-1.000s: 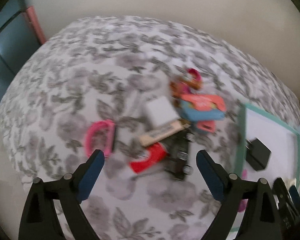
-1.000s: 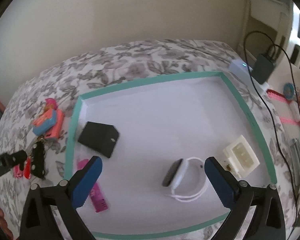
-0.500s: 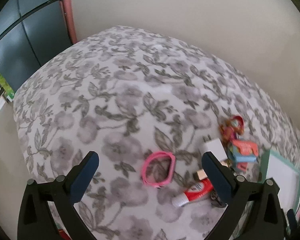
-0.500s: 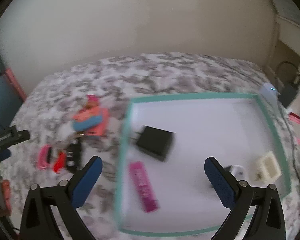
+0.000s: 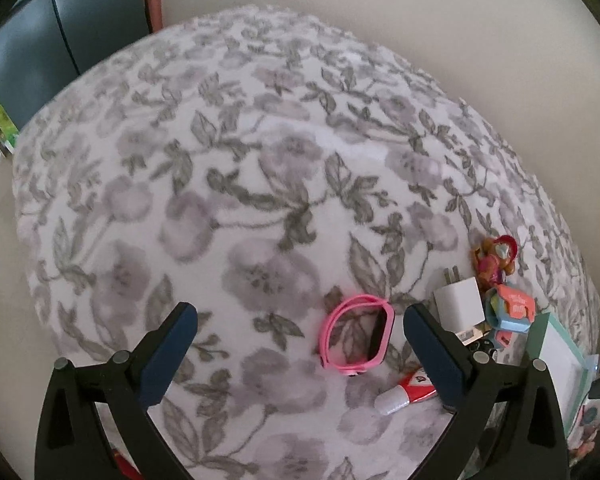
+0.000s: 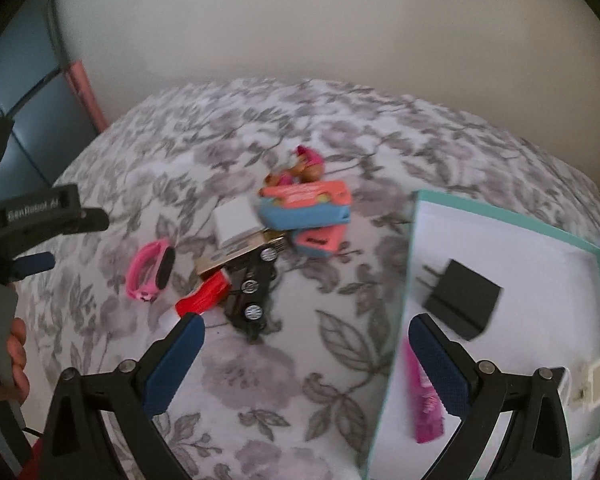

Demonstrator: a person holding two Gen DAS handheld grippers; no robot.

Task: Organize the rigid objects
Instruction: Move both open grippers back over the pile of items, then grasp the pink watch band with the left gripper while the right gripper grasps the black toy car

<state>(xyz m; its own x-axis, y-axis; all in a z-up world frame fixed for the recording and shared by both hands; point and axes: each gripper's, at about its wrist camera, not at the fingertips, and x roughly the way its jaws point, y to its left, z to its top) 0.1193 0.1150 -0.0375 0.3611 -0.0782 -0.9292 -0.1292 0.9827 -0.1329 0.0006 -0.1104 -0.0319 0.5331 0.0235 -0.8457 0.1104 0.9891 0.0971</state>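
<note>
Hovering over the grey-flowered white bedspread (image 5: 260,184), the left gripper (image 5: 300,324) has its blue-padded jaws spread wide with nothing between the pads; the pink loop wristband with a black face (image 5: 356,334) lies on the cloth just inside its right finger. Beside the band sit a white plug charger (image 5: 460,306), a red-and-white tube (image 5: 406,394), and a small colourful toy figure (image 5: 496,258). The right gripper (image 6: 306,346) is likewise wide open and empty, above cloth near a black toy car (image 6: 250,290). To its right the teal-rimmed white tray (image 6: 512,210) holds a black plug adapter (image 6: 464,300) and a pink flat bar (image 6: 426,404).
</note>
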